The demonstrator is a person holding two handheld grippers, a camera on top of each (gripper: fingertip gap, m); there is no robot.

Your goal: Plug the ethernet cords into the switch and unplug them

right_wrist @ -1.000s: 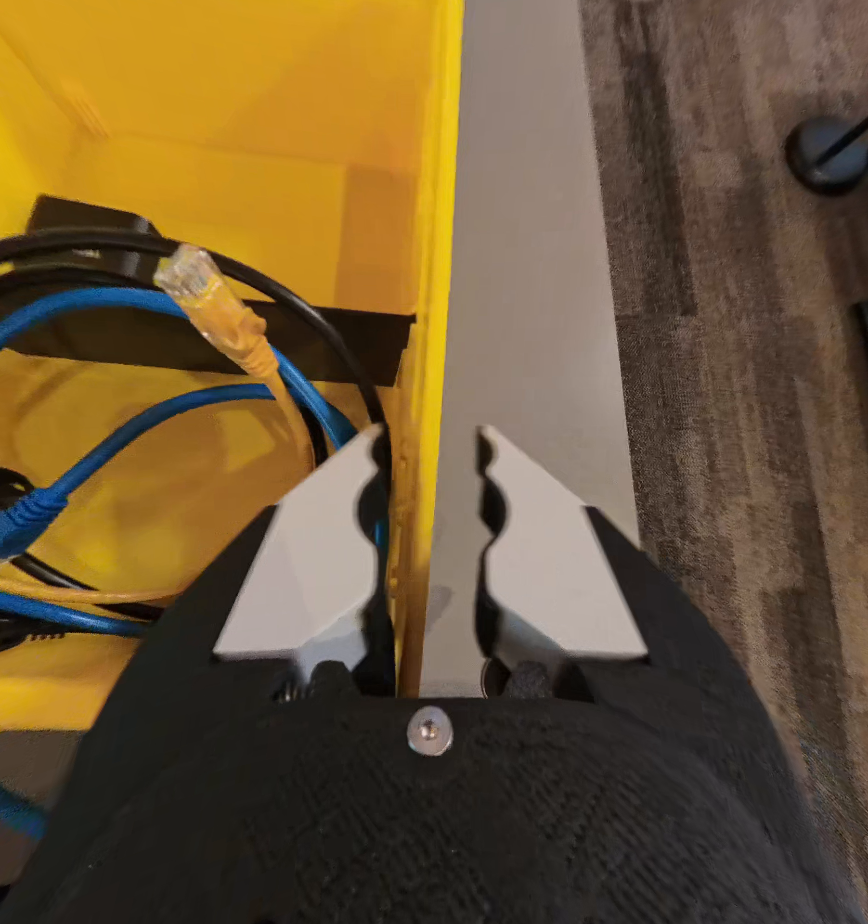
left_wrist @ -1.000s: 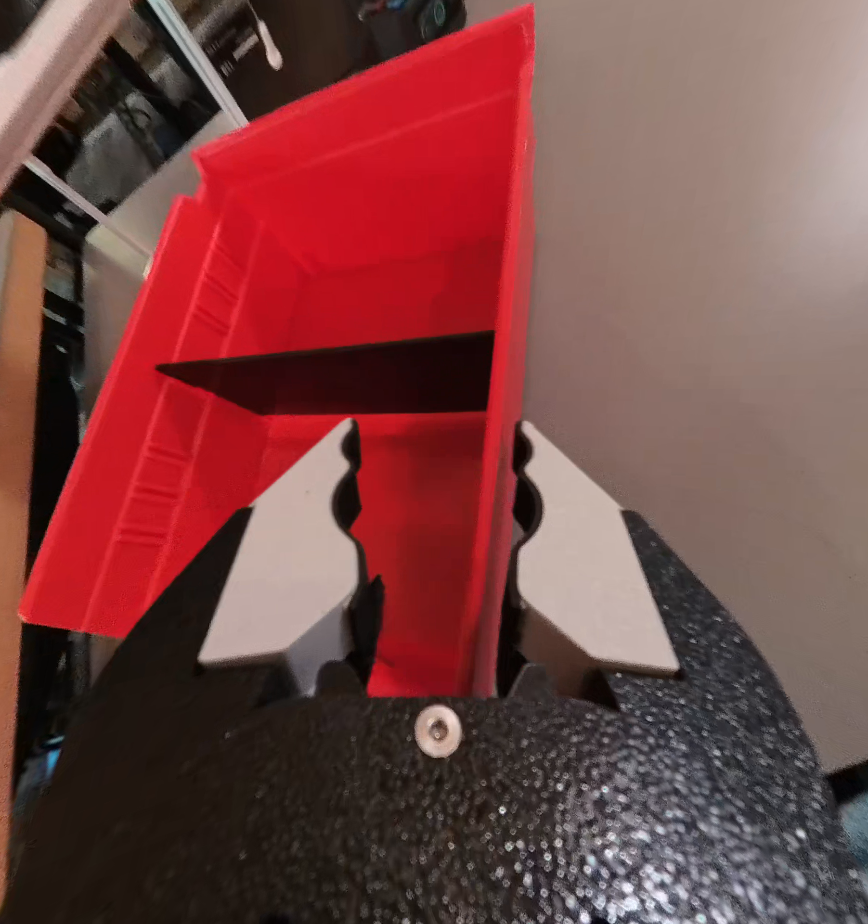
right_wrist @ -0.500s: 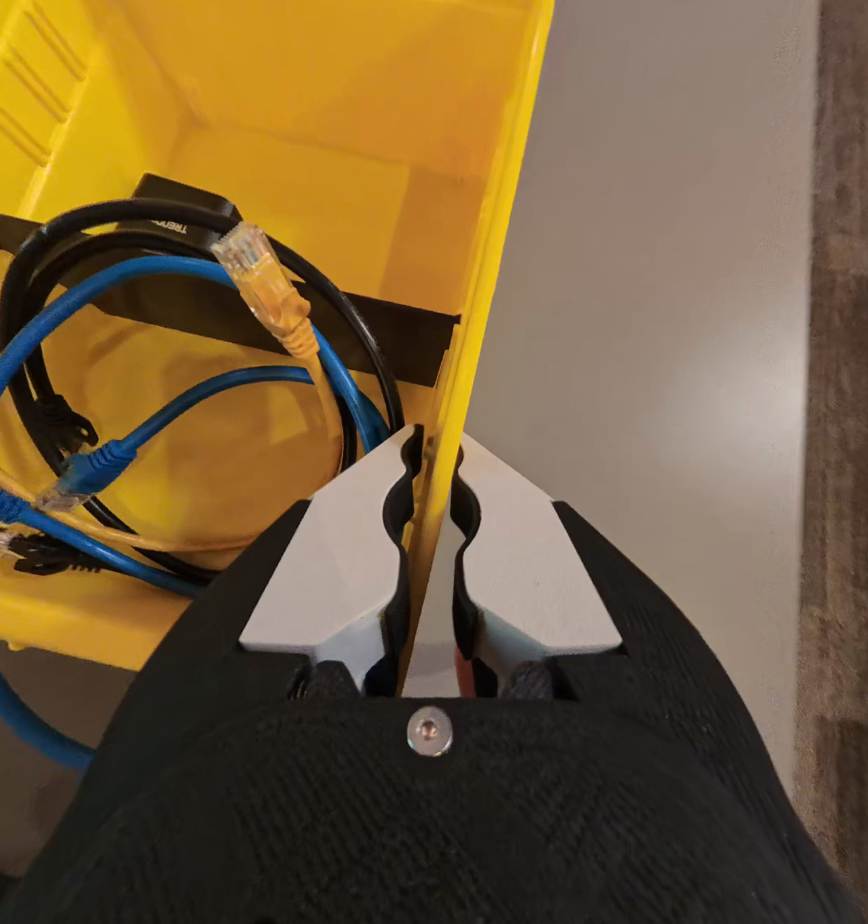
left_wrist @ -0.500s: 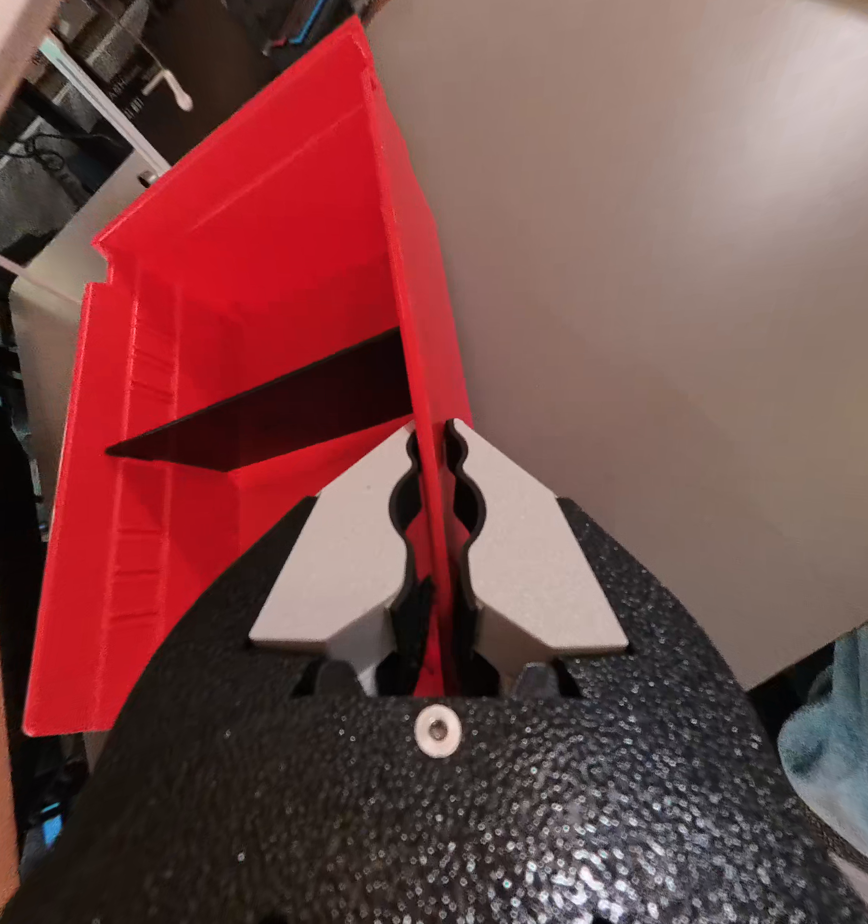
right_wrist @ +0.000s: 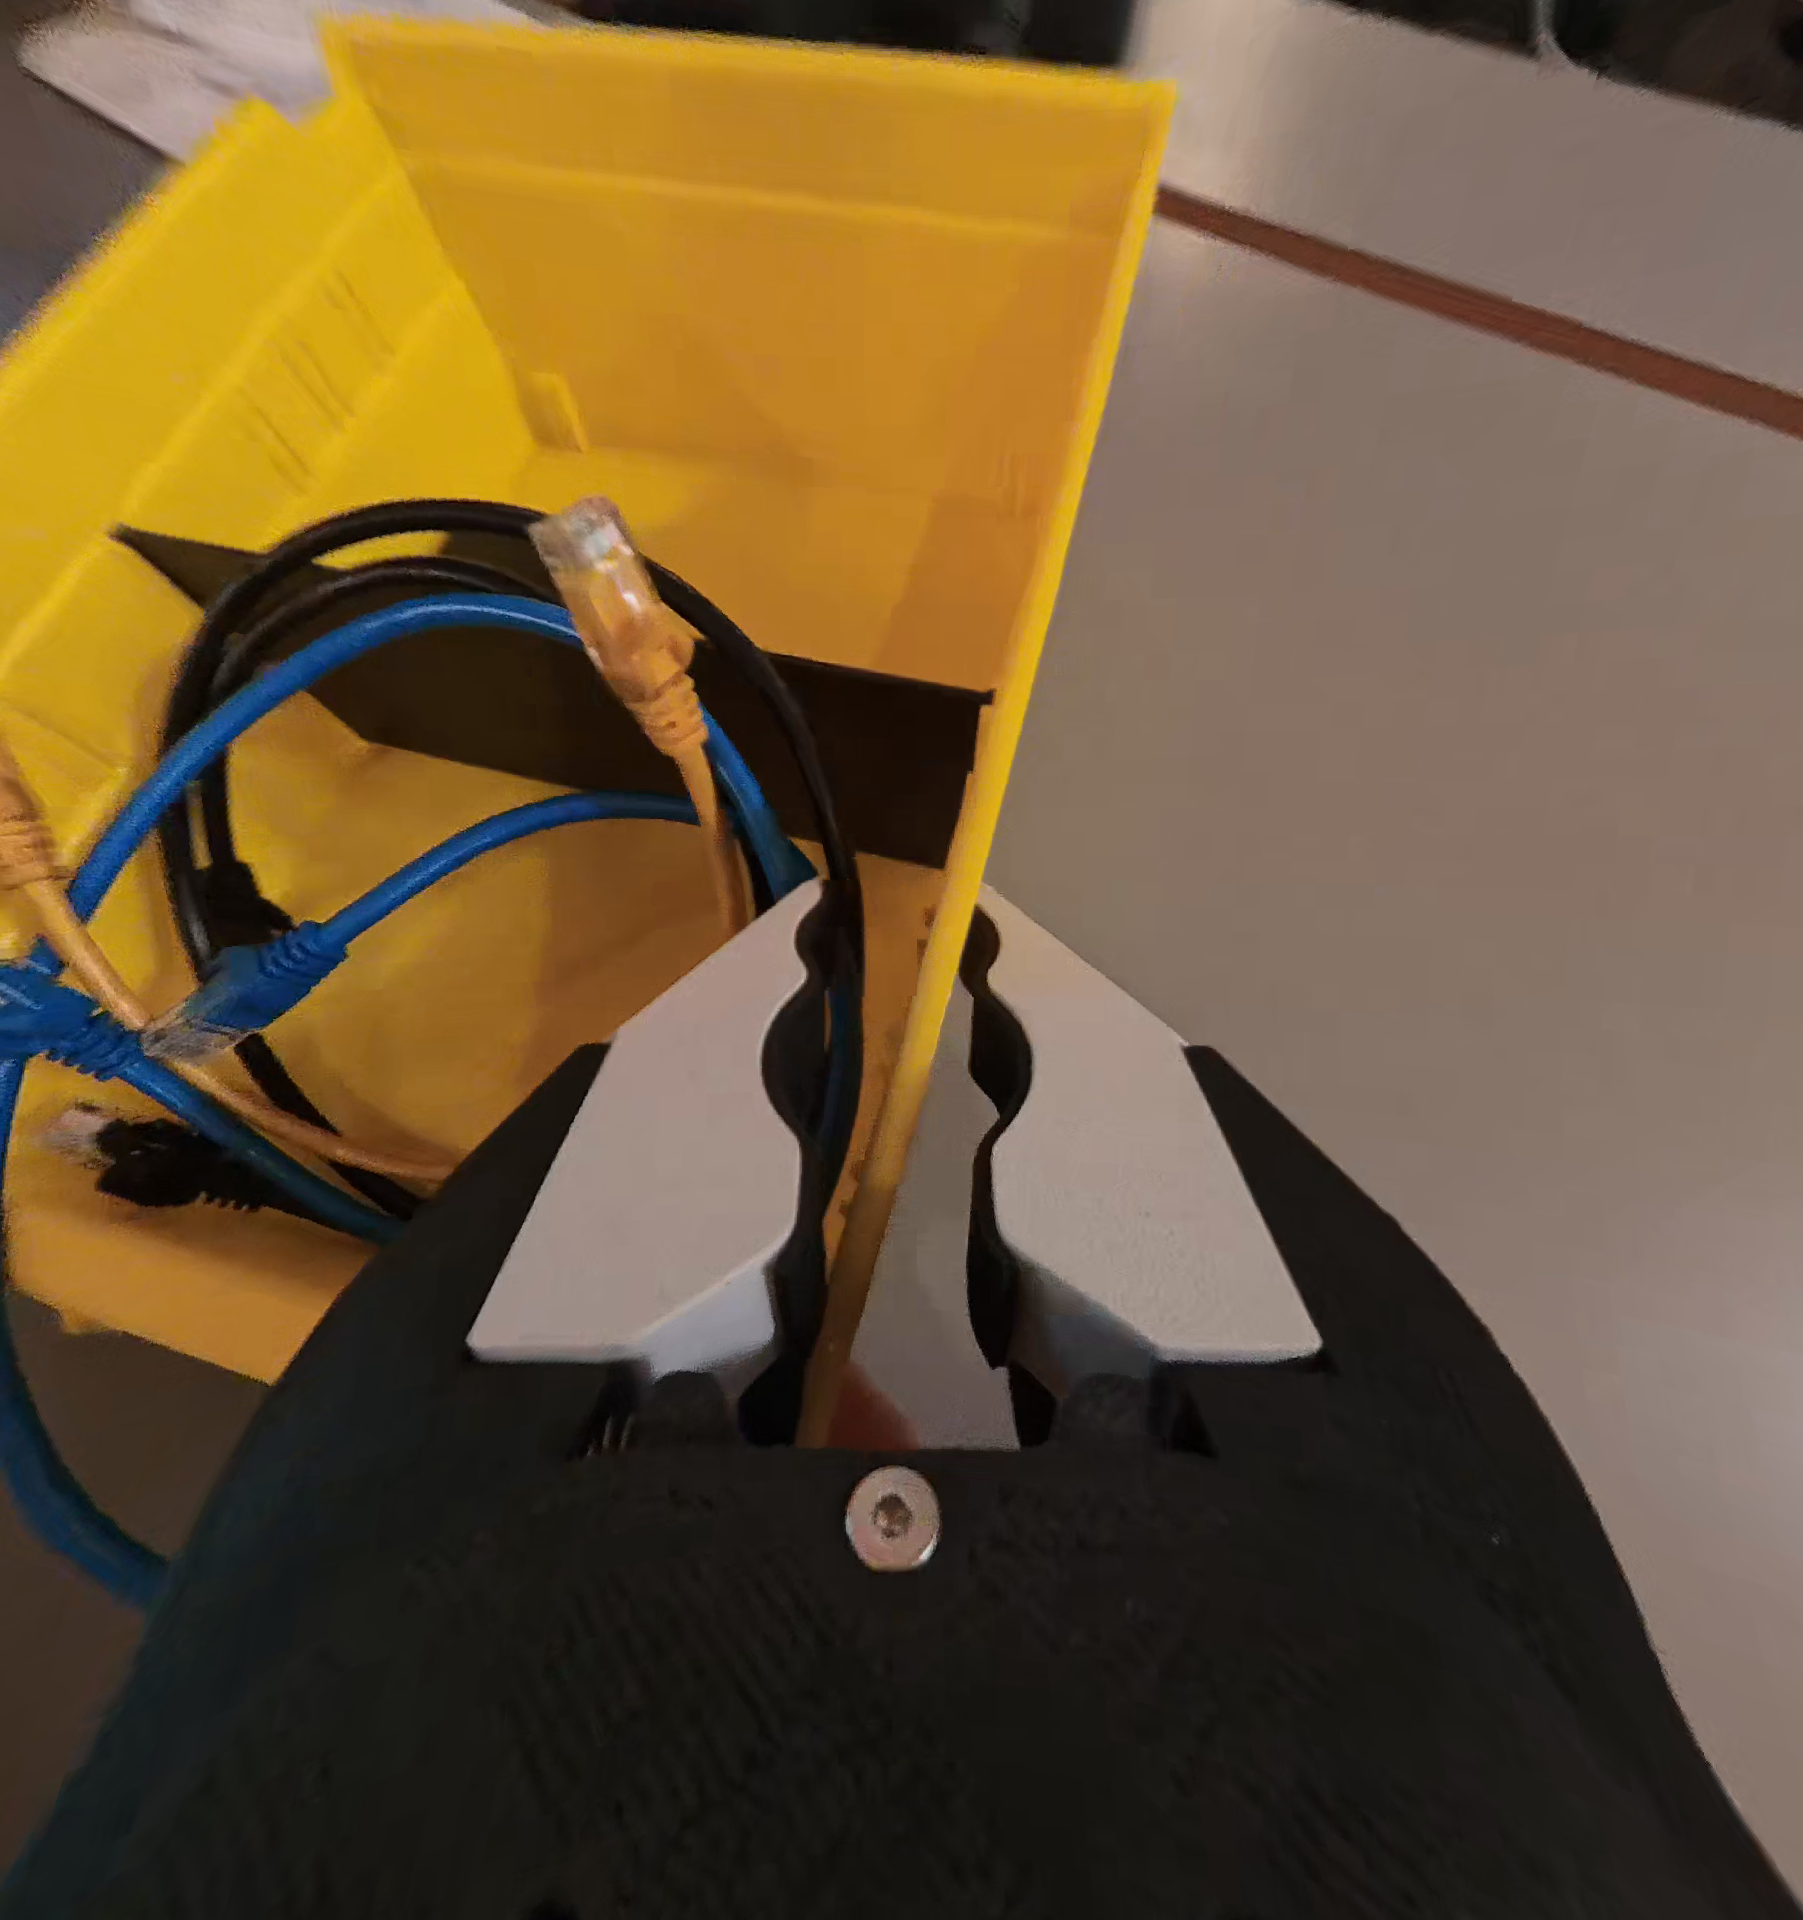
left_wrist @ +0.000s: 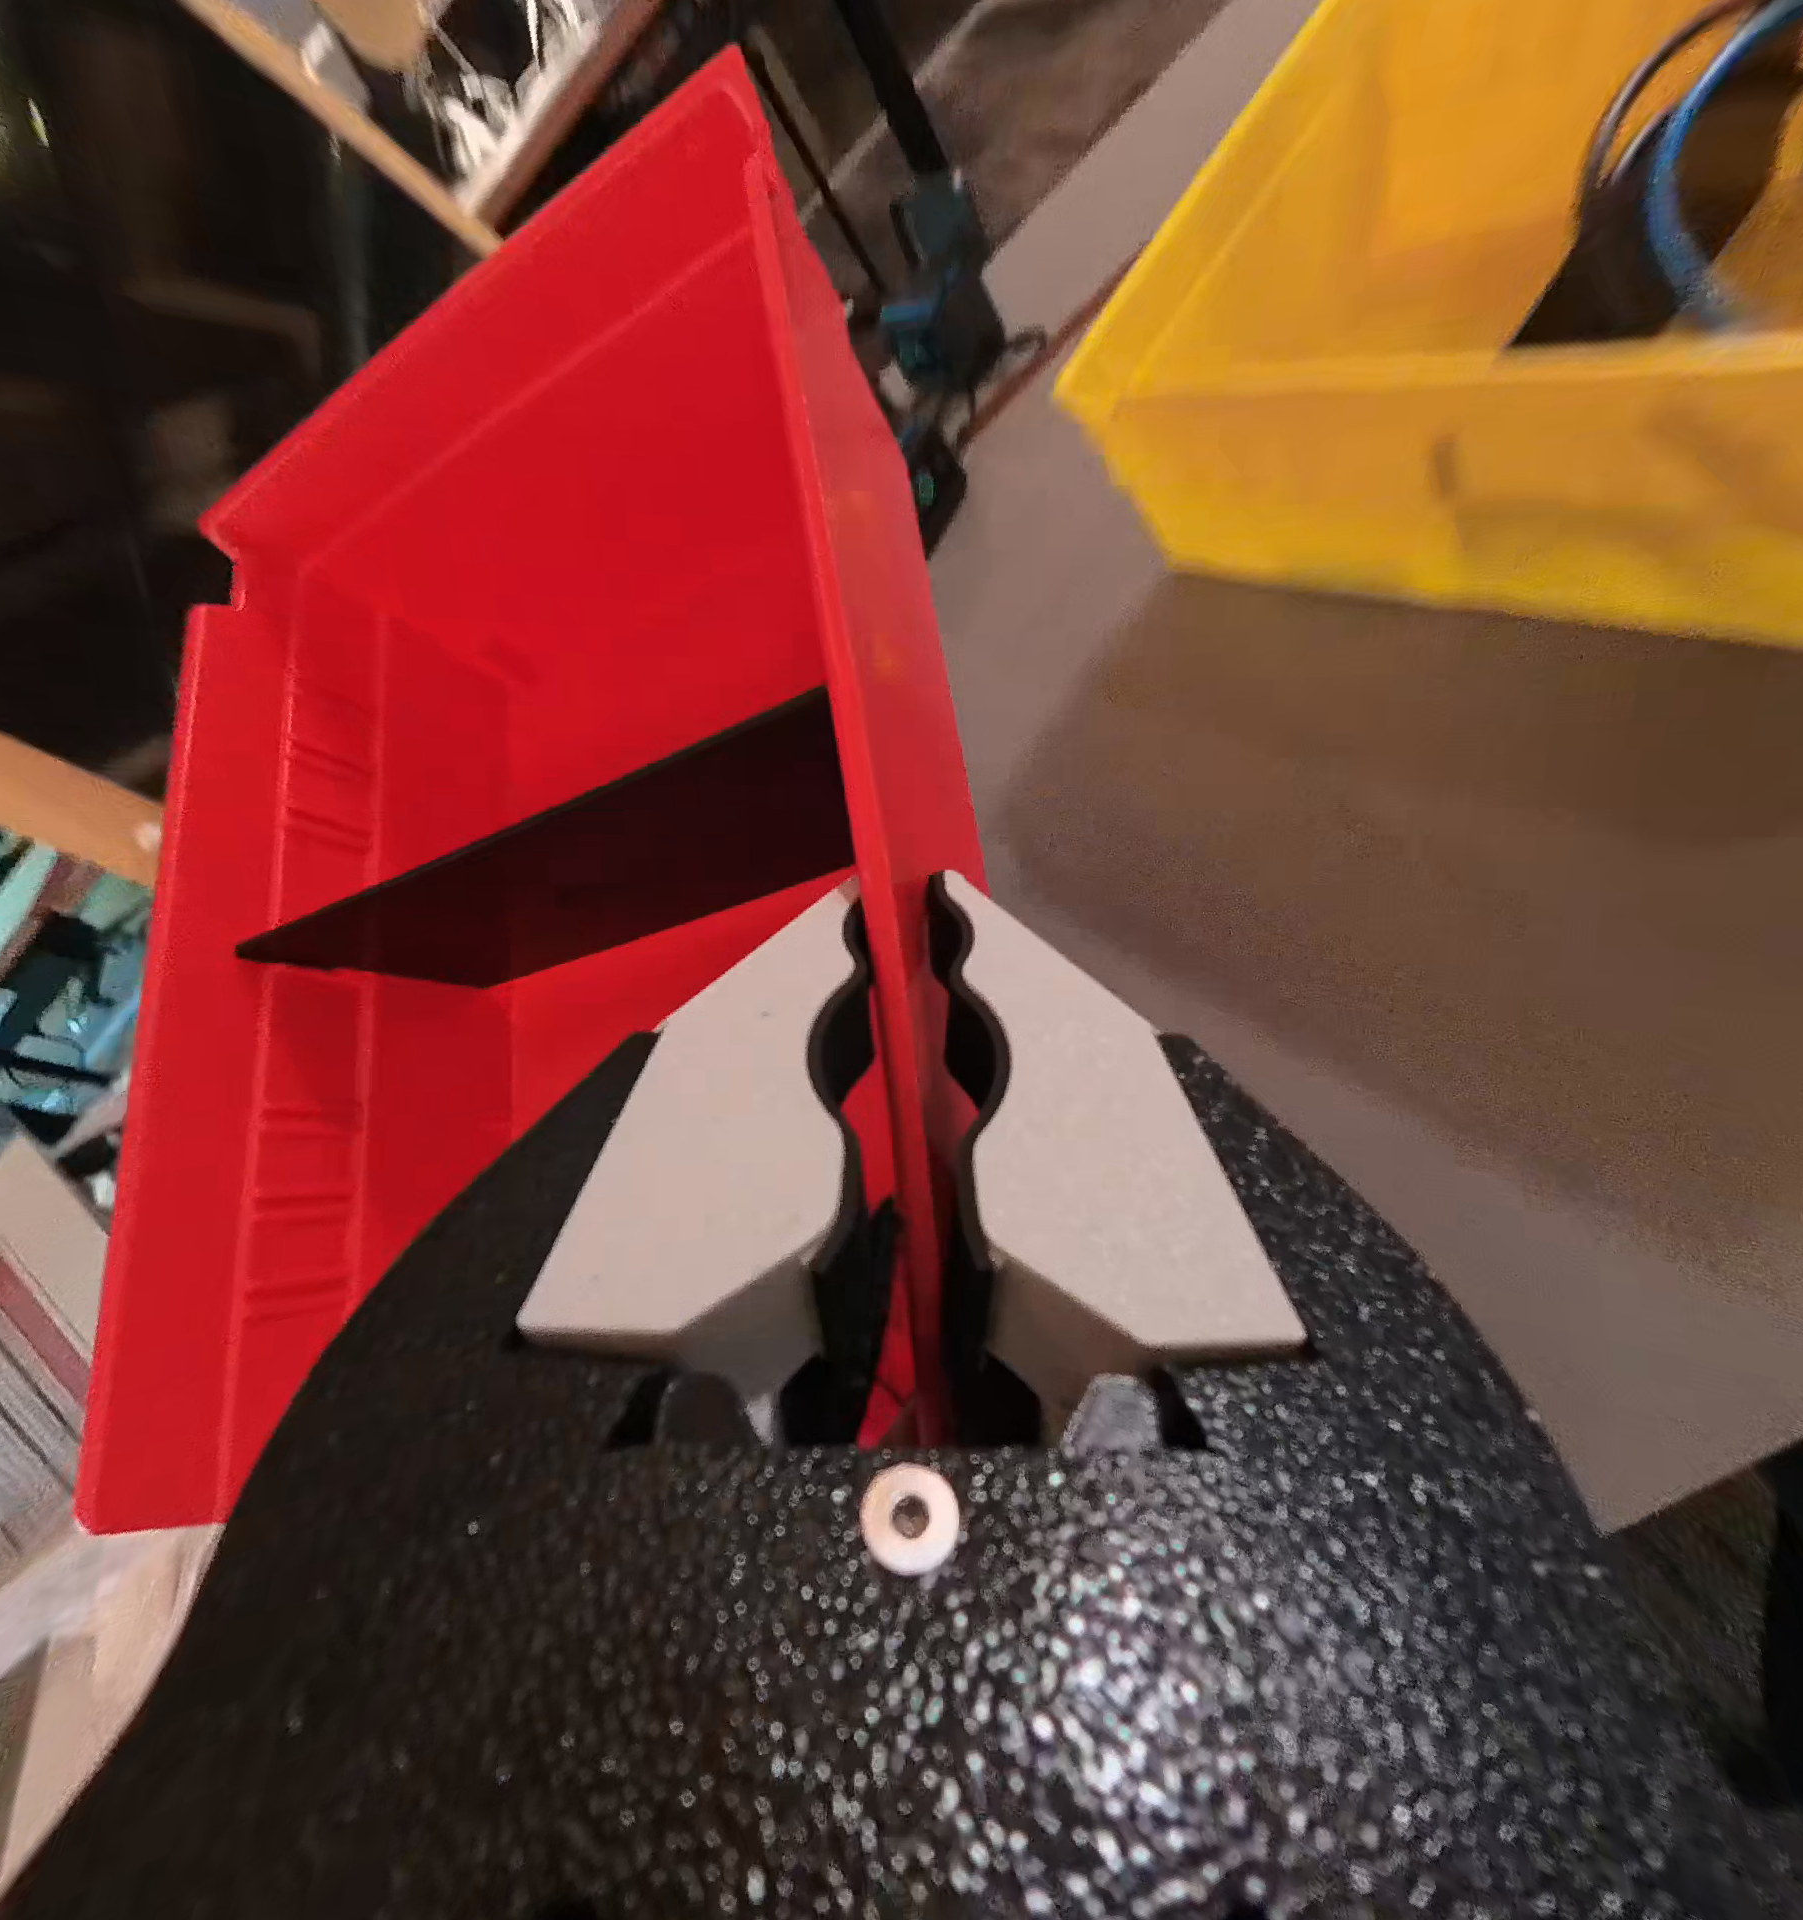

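Observation:
My left gripper (left_wrist: 897, 894) is shut on the right wall of an empty red bin (left_wrist: 564, 520), which has a black divider (left_wrist: 585, 883) across it. My right gripper (right_wrist: 902, 904) is shut on the right wall of a yellow bin (right_wrist: 772, 312). That bin holds coiled blue ethernet cords (right_wrist: 377, 644), a black cord (right_wrist: 357, 530) and a yellow cord with a clear plug (right_wrist: 616, 603). A black and a blue cord run between my right gripper's left finger and the wall. The yellow bin also shows at the upper right of the left wrist view (left_wrist: 1396, 468). I see no switch.
Both bins are over a grey table (left_wrist: 1396, 935), also seen in the right wrist view (right_wrist: 1448, 831). A black divider (right_wrist: 855, 748) crosses the yellow bin. One blue cord (right_wrist: 3, 1403) hangs over its front edge. Shelves and clutter lie beyond the table's left side (left_wrist: 24, 1039). Across from one pair of fingers to the other is roughly 40 centimeters.
Both grippers closed from open onto the bins' right walls. Both bins have since swung and tilted in view, and the yellow bin has come into the left wrist view.

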